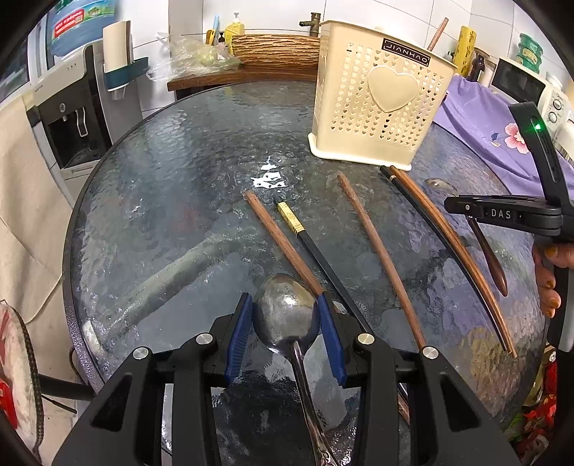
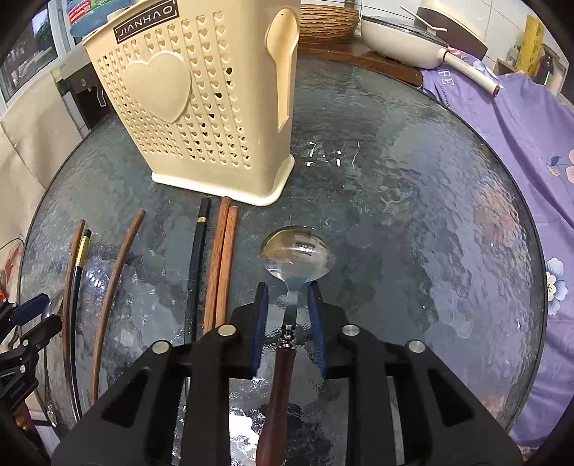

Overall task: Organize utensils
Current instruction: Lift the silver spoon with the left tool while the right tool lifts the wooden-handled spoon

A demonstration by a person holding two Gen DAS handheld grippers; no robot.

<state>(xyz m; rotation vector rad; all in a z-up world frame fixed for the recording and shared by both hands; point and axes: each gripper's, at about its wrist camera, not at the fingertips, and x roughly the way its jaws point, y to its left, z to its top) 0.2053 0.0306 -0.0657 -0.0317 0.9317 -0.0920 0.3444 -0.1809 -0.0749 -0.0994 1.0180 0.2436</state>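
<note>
My left gripper is shut on the bowl of a metal spoon, with a blue pad pressing each side; its handle runs back under the gripper. My right gripper is open and straddles the thin neck of a wooden-handled spoon lying on the glass table, with a gap on both sides. Several wooden and black chopsticks lie in a row across the table. Behind them the cream utensil holder stands upright with one chopstick sticking out. In the left wrist view my right gripper hovers at the right.
A person's hand grips the right tool. A purple flowered cloth borders the table on the right, with a cream pan behind it. A water dispenser stands to the left, and a wooden basin at the back.
</note>
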